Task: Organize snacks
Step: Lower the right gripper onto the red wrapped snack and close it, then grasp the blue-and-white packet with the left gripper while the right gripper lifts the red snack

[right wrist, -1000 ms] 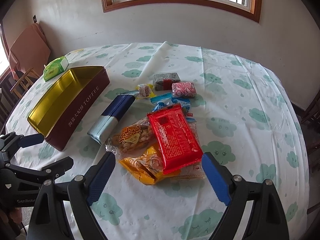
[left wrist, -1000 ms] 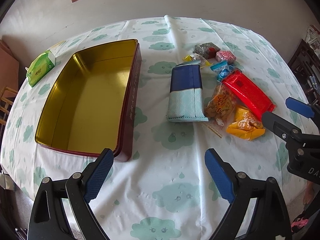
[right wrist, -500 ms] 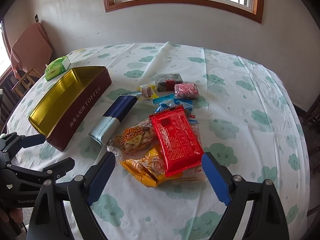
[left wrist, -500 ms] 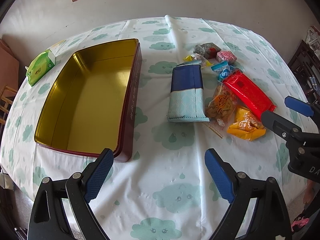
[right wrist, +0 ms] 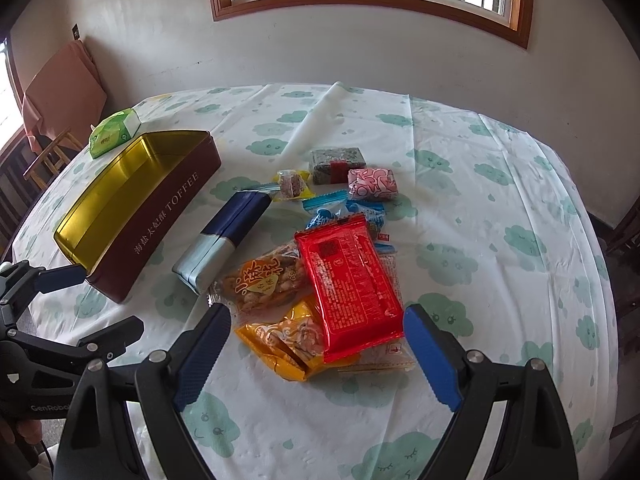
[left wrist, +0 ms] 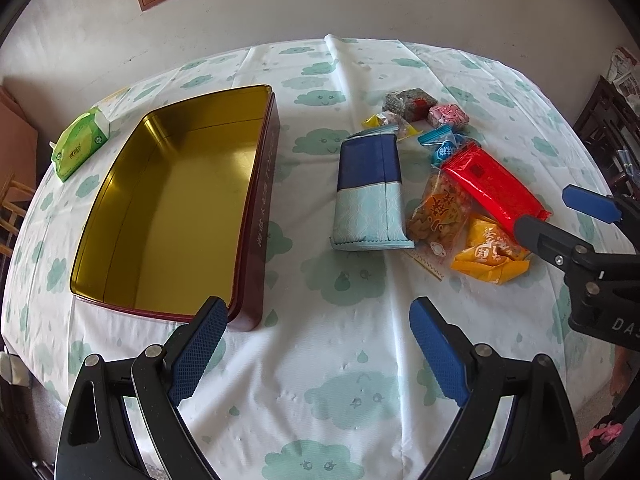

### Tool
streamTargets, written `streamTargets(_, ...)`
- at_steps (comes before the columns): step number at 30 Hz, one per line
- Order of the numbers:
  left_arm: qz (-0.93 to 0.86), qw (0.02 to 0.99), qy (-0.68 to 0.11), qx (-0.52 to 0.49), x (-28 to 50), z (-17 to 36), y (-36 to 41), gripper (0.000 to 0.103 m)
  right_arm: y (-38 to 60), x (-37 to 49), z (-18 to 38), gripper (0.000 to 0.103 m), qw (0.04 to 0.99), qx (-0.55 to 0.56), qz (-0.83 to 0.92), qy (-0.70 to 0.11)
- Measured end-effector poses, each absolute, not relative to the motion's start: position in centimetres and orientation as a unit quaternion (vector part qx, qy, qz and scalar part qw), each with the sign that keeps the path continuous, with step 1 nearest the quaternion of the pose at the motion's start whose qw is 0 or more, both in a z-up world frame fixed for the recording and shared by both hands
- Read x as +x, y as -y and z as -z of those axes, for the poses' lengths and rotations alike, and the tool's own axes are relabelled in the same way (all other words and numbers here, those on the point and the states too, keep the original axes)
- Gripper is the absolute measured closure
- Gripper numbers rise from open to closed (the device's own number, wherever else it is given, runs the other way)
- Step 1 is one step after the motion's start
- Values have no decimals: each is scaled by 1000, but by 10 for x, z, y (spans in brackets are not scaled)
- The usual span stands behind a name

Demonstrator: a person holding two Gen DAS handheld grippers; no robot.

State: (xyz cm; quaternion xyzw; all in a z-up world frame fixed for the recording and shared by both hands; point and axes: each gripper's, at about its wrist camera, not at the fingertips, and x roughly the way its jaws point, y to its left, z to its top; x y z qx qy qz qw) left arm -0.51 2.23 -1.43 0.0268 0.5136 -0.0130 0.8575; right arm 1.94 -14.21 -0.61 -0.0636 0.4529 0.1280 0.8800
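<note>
An open toffee tin, gold inside and dark red outside, lies empty on the left of the table. Right of it rests a navy and pale blue pack. A snack pile follows: a red packet over an orange nut bag and a yellow bag, with small wrapped sweets behind. My left gripper is open near the tin's front corner. My right gripper is open just in front of the pile, holding nothing.
A green tissue pack sits at the far left by the table edge. A grey block, a pink sweet and blue wrappers lie behind the pile. Chairs stand at left and right.
The right gripper has crept slightly forward toward the snack pile. The left gripper has barely moved. Both have stayed open.
</note>
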Motion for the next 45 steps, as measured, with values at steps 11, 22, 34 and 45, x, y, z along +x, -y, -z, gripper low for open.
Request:
streamTargets(11, 25, 868, -495, 26, 3, 2, -18, 12, 148, 46, 17, 13, 870, -92, -137, -465)
streamTargets(22, 49, 869, -491, 26, 28, 1, -11, 13, 143, 81, 41, 24, 851, -119, -143, -491)
streamTargets(34, 58, 864, -499, 32, 50, 8, -3, 20, 143, 84, 48, 58, 852, -131, -143, -486)
streamTargets(45, 63, 859, -506, 43, 60, 14, 6, 22, 197, 80, 32, 59, 884, -55, -91, -455)
